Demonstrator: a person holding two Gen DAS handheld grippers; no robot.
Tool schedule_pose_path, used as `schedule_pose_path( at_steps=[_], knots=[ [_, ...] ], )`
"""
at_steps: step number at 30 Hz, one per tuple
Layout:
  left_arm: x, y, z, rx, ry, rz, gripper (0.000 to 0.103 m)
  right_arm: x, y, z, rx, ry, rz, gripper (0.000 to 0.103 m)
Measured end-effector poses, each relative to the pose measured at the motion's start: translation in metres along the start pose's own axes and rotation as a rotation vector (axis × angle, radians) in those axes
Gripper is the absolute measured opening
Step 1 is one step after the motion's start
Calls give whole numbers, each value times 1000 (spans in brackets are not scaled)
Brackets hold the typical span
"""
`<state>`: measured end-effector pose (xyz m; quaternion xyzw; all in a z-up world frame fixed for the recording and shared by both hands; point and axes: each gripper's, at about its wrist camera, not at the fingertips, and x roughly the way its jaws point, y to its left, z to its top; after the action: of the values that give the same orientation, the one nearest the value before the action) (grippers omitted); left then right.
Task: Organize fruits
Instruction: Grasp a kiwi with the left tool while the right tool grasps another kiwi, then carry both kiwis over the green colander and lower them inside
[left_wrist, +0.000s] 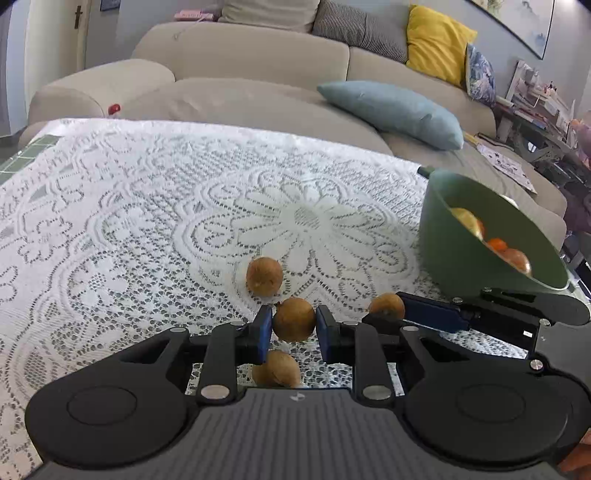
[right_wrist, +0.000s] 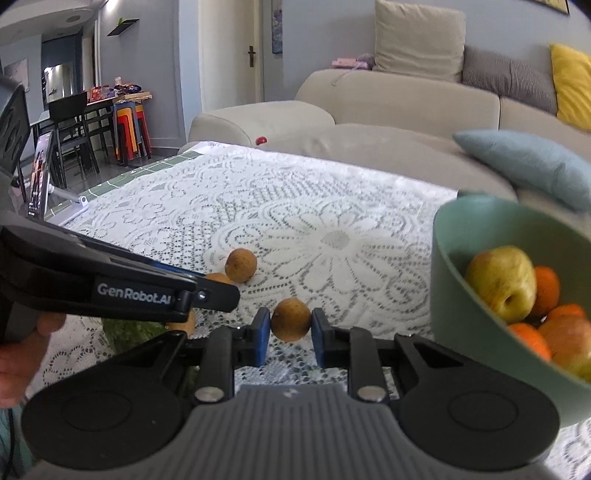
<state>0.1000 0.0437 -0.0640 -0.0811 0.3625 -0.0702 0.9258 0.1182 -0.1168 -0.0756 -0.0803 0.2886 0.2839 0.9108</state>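
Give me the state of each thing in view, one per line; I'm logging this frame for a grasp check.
left gripper: shut on a longan.
right gripper: shut on a second longan.
far longan: loose on the lace tablecloth.
near longan: loose, under the left gripper.
green bowl: upright, holding an apple and oranges.

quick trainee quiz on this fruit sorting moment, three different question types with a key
1. True or false: the green bowl is empty.
2. What sits between the fingers of the right gripper?
3. In the left wrist view, how many small brown fruits show? A two, B four, C six.

Key: 1 false, it holds an apple and oranges. 2 a small brown fruit. 3 B.
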Motion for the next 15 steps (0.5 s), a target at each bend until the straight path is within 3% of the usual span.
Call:
schedule_pose_path(
  at_steps=[10,15],
  knots=[
    [-32,-14,13,-117,-57,7,28,-39,-3,13,-81,-62,-55,20],
    [-41,-35,23,-110,-96,2,28,-65,-20,24,-72,-131,-99,20]
  ],
)
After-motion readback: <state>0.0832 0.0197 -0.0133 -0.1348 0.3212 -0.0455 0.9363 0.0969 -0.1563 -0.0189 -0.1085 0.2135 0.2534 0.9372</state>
